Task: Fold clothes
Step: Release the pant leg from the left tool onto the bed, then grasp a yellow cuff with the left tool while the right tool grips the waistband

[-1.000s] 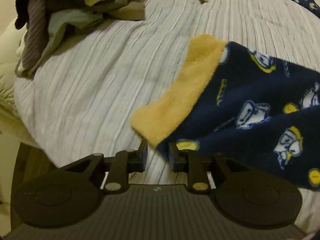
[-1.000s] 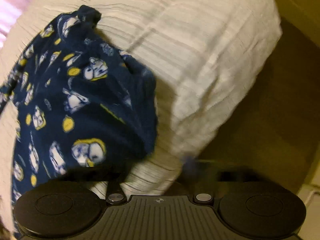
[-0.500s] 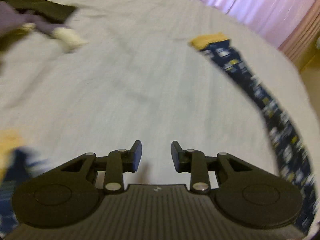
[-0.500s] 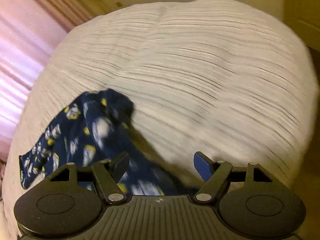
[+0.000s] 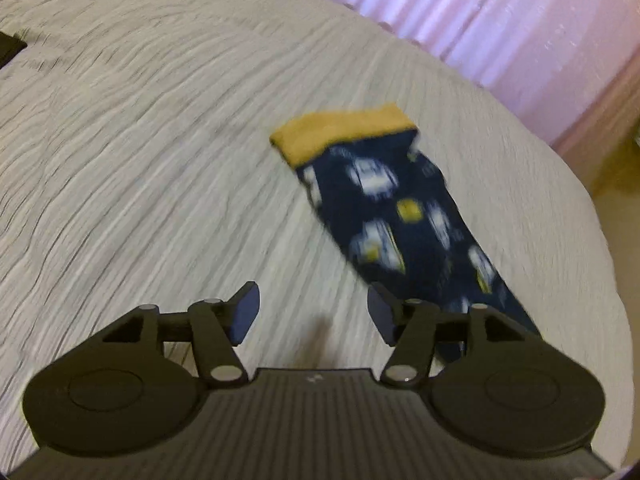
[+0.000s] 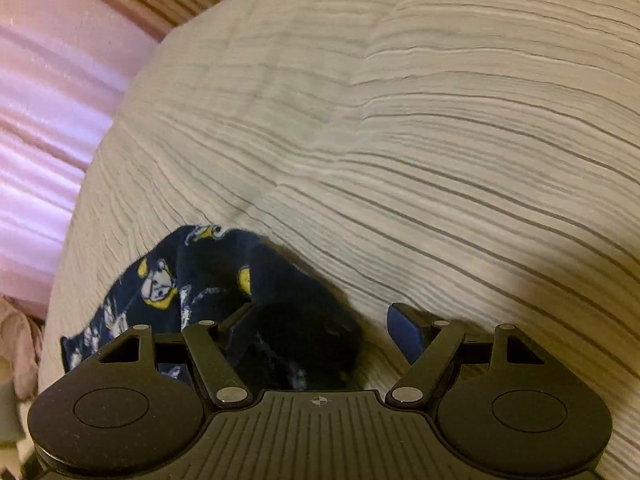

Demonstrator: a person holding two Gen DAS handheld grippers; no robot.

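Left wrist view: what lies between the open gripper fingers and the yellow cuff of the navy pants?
Only bare white bedspread between left gripper and yellow cuff.

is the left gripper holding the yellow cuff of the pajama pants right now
No. The left gripper is open with only bedspread between its fingers, and the yellow cuff lies flat farther ahead, untouched.

— What fills the room?
— A bed under a pale ribbed bedspread (image 5: pixel 168 128), creased in long lines.
— Beyond its far edge?
— Pink curtains (image 5: pixel 500 20), lit and glossy in folds.
— And the floor?
— A tan strip (image 5: pixel 616 176) past the bed's right edge; warm, dim light.
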